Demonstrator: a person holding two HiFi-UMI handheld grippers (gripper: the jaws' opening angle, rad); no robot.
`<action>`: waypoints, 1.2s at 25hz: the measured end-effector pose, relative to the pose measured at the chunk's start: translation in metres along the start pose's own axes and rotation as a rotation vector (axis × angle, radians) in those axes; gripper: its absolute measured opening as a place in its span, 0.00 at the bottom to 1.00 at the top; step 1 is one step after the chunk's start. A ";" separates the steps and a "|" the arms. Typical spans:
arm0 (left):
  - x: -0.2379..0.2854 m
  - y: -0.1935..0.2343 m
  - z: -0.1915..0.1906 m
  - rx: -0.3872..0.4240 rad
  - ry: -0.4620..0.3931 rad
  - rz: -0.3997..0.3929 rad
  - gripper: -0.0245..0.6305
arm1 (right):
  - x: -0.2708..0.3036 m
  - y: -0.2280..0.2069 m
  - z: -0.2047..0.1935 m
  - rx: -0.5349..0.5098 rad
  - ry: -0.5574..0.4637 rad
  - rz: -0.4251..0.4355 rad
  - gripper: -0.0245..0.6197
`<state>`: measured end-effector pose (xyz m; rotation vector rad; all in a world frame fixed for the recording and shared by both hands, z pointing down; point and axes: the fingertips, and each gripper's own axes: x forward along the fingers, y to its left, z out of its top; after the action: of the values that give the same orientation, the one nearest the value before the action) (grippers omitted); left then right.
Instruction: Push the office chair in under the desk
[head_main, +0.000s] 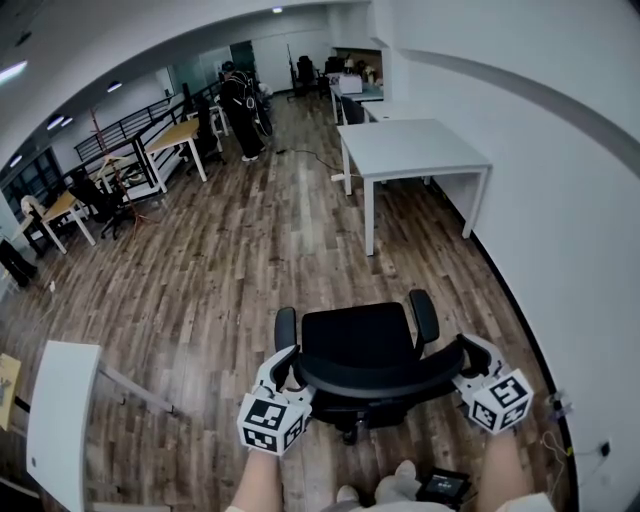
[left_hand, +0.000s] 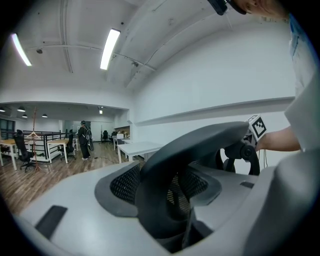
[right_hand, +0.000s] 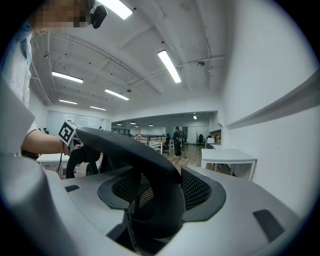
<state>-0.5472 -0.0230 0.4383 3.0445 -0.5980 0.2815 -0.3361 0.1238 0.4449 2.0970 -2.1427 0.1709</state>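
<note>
scene: an open office with a wooden floor (head_main: 200, 270), seen from above by the person holding the two grippers.
office chair (head_main: 358, 345): black, low in the middle of the head view, standing on the floor right in front of the person. its backrest (head_main: 370, 382) is toward the person and its seat faces the room ahead.
desk (head_main: 410, 148): white, with thin white legs, farther up the head view and a little to the right, beside the white wall (head_main: 560, 200). the chair is well apart from it, with bare floor between them.
left gripper (head_main: 288, 366): at the left end of the backrest's top rim. in the left gripper view its two grey jaws are closed round that curved black rim, with the mesh showing just below.
right gripper (head_main: 462, 352): at the right end of the same rim. in the right gripper view its jaws are likewise clamped on the rim, one on each side of it.
across the rim: each gripper view shows the other gripper at the far end of the backrest, its marker cube beside the person's forearm.
second white table (head_main: 60, 420): at the lower left edge of the head view, apart from the chair.
background: a standing person in dark clothes (head_main: 243, 100) far down the room, near wooden-topped desks and more dark chairs.
</note>
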 end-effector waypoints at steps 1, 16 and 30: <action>0.001 -0.002 0.000 0.000 0.000 -0.003 0.39 | -0.001 -0.002 -0.001 0.000 -0.001 -0.005 0.45; 0.048 -0.043 0.008 0.000 -0.005 -0.064 0.39 | -0.035 -0.050 -0.007 0.019 0.007 -0.068 0.45; 0.118 -0.095 0.020 0.011 0.001 -0.147 0.39 | -0.077 -0.118 -0.014 0.021 0.059 -0.224 0.45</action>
<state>-0.4001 0.0197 0.4407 3.0779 -0.3716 0.2822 -0.2167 0.1992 0.4436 2.2927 -1.8651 0.2278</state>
